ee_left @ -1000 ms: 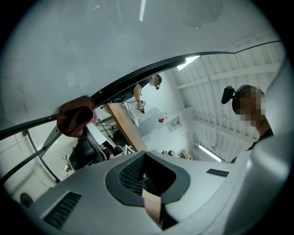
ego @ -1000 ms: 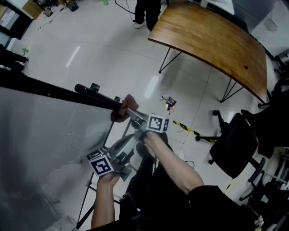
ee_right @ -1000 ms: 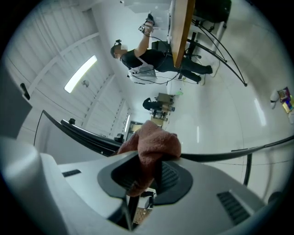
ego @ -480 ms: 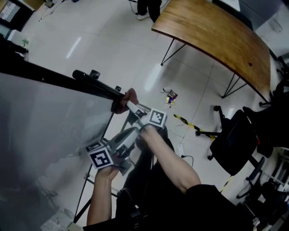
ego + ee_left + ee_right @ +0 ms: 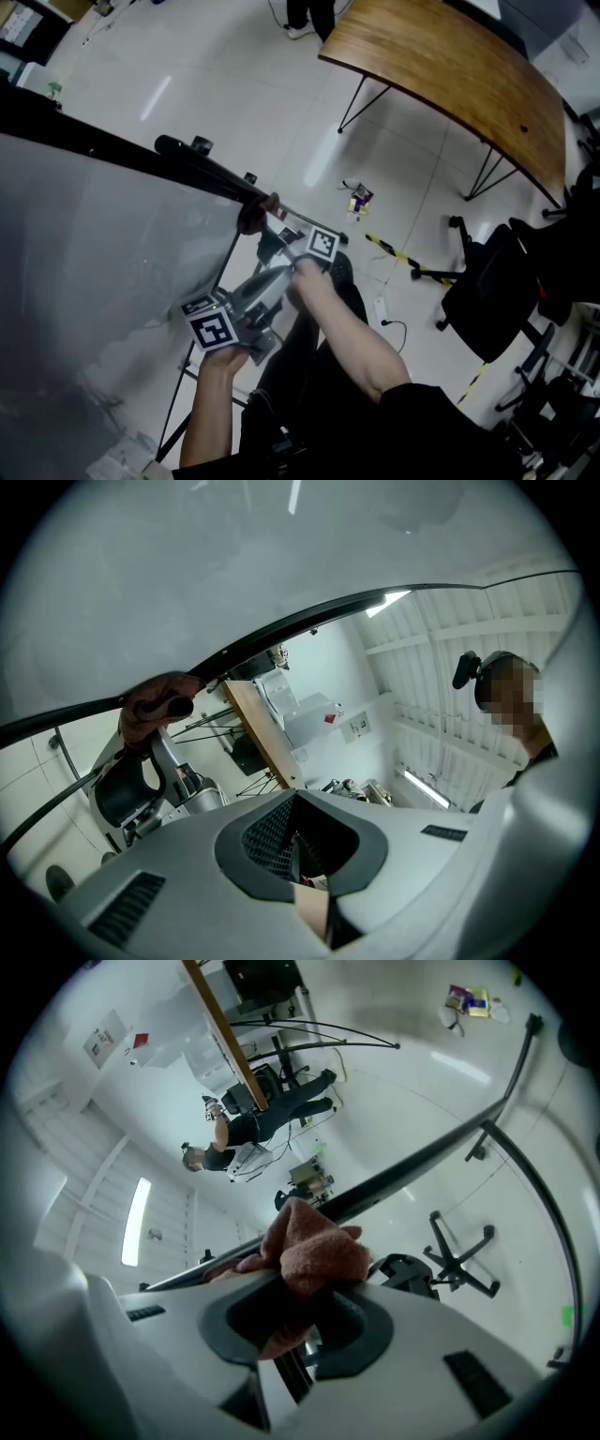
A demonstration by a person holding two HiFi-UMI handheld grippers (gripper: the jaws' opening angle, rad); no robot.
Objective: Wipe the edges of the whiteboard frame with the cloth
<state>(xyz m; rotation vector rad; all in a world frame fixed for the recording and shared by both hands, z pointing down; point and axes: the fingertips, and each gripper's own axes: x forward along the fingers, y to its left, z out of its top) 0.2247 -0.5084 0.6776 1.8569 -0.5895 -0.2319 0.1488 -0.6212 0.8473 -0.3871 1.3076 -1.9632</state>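
The whiteboard (image 5: 94, 244) fills the left of the head view, and its black frame (image 5: 141, 155) runs along the top to the right corner. A brown cloth (image 5: 253, 214) is pressed on that corner, with my right gripper (image 5: 265, 217) shut on it. In the right gripper view the cloth (image 5: 309, 1251) bulges out of the jaws against the frame (image 5: 422, 1162). My left gripper (image 5: 270, 279) hangs below the right one, just off the board's right edge, jaws shut with nothing in them. The left gripper view shows the frame (image 5: 309, 621) and the cloth (image 5: 155, 700) beyond my left gripper (image 5: 295, 841).
A curved wooden table (image 5: 450, 75) stands at the back right and a black office chair (image 5: 487, 291) at the right. Small items (image 5: 356, 199) and yellow-black tape (image 5: 389, 248) lie on the white floor. The board's stand legs (image 5: 178, 436) reach down beside my arms.
The cloth and right gripper stay at the frame's right corner, shifted only slightly along it. The left gripper has hardly moved. The head view has tilted a little.
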